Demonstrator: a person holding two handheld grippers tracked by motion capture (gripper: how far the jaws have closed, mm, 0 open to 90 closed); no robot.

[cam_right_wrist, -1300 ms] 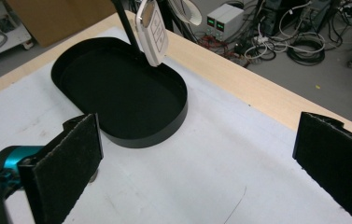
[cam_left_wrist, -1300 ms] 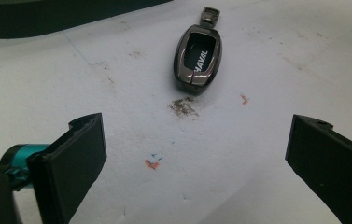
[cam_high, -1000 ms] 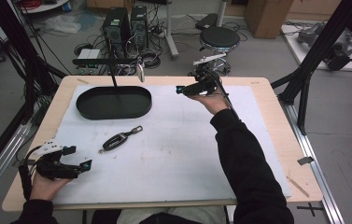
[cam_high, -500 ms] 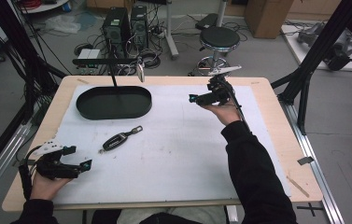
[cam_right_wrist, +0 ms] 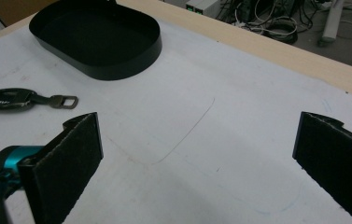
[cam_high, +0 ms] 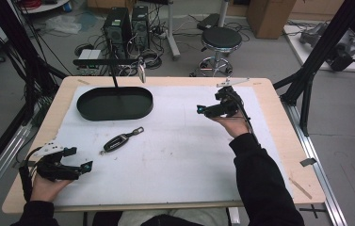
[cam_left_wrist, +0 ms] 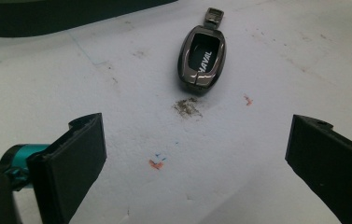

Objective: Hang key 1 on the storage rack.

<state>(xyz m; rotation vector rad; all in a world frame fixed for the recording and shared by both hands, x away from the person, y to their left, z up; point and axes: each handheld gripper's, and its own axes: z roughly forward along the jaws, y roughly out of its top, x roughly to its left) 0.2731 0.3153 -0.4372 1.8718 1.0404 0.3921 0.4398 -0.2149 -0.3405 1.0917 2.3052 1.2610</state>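
Lying flat ahead of the left gripper [cam_high: 86, 167] in the high view, key fob [cam_high: 120, 140] well apart from the right gripper [cam_high: 202, 110], both jaw pairs wide, in the left gripper view centred beyond the fingers [cam_left_wrist: 71, 161], glossy dark oval with metal loop, in the right gripper view far left past the fingers [cam_right_wrist: 66, 161].

Left gripper [cam_high: 84, 167] low at near left, fingers spread wide; right gripper [cam_high: 200, 110] raised, fingers apart

Glossy dark key fob [cam_left_wrist: 202, 57] (metal loop), matt black tray [cam_right_wrist: 100, 39], scuffed white sheet [cam_high: 184, 155]
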